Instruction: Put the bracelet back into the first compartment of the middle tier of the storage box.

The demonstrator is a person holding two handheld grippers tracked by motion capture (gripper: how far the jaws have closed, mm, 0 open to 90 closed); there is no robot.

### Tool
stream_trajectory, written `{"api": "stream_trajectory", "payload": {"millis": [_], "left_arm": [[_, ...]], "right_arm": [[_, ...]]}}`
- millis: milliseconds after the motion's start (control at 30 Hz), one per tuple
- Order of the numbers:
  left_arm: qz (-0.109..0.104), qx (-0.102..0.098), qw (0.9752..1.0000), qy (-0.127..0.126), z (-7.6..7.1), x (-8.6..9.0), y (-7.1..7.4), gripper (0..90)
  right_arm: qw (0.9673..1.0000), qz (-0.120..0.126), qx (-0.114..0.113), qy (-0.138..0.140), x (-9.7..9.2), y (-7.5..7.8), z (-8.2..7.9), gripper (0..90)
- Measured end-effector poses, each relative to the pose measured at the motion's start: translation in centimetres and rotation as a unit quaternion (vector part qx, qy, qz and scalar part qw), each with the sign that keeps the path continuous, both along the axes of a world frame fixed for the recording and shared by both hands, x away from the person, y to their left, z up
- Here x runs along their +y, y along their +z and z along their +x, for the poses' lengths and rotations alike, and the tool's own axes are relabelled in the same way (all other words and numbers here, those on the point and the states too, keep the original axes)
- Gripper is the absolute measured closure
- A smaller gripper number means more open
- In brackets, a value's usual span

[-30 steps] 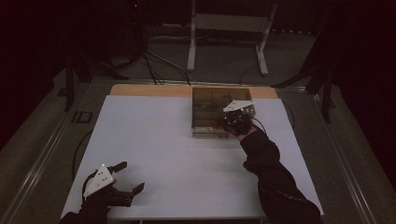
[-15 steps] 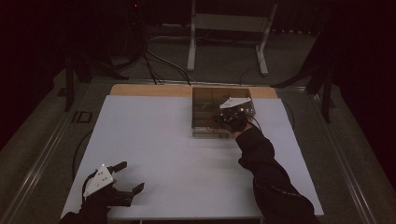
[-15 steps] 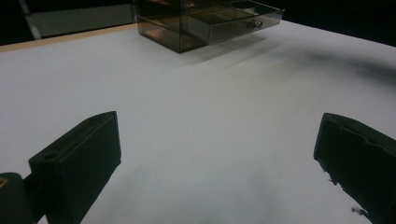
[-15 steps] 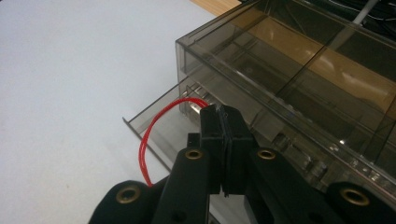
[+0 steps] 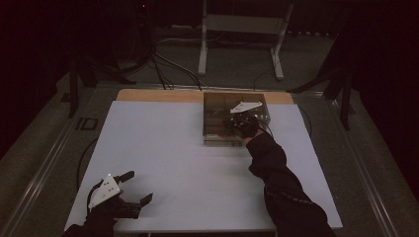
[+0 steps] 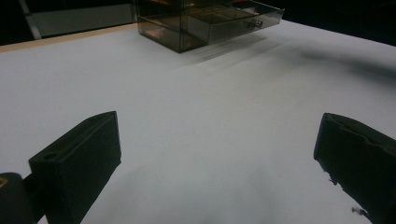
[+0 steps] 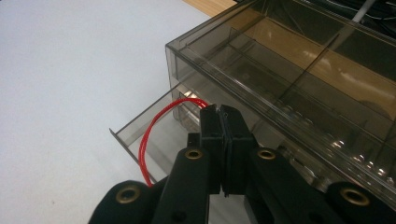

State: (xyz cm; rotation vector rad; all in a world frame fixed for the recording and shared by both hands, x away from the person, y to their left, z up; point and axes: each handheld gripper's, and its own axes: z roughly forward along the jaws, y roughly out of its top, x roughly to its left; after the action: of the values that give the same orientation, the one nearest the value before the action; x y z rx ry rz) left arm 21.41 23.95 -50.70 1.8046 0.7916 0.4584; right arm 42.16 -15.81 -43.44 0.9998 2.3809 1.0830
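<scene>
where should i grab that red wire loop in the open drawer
Grip the red wire loop at the top of its arch, coming from above over the drawer front. The arch stands clear above the drawer floor, and the organizer box overhangs the back, so a flat reach from behind looks blocked.

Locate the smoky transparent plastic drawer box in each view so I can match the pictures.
High view: the smoky transparent plastic drawer box sits at the table's far edge, right of centre, under the right gripper.
Left gripper view: top centre, far across the white table sheet, one drawer pulled out.
Right gripper view: upper right, with the open drawer beside the shut jaws.
Shared landmark: the open drawer.
</scene>
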Motion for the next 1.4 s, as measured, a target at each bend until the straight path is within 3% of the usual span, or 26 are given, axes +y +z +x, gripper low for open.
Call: {"api": "stream_trajectory", "payload": {"millis": [567, 700, 933, 1067, 1100, 1167, 1400], "left_arm": [[0.000, 0.000, 1.0000, -0.001, 0.0, 0.0, 0.0, 2.2], [-0.001, 0.001, 1.0000, -0.001, 0.0, 0.0, -0.1, 2.2], [0.000, 0.001, 1.0000, -0.002, 0.1, 0.0, 0.0, 2.2], [0.001, 0.001, 1.0000, -0.002, 0.1, 0.0, -0.1, 2.2], [0.001, 0.001, 1.0000, -0.002, 0.0, 0.0, 0.0, 2.2], [0.001, 0.001, 1.0000, -0.002, 0.0, 0.0, 0.0, 2.2], [0.000, 0.001, 1.0000, -0.001, 0.0, 0.0, 0.0, 2.2]], "right_arm": [[0.9999, -0.005, -0.007, 0.006, 1.9, -0.5, 0.9, 89.1], [0.9999, -0.002, -0.014, 0.003, 2.0, -0.7, 1.0, 75.0], [0.9999, 0.004, -0.004, 0.011, 1.9, -0.6, 0.5, 52.2], [0.9998, 0.013, 0.005, 0.015, 1.8, -0.7, 0.3, 45.3], [0.9995, 0.019, 0.015, 0.020, 1.8, -0.7, 0.2, 37.7], [0.9991, 0.028, 0.026, 0.021, 1.6, -0.8, 0.1, 33.0], [0.9992, 0.032, 0.020, 0.013, 1.0, -0.5, -0.3, 21.6]]}}
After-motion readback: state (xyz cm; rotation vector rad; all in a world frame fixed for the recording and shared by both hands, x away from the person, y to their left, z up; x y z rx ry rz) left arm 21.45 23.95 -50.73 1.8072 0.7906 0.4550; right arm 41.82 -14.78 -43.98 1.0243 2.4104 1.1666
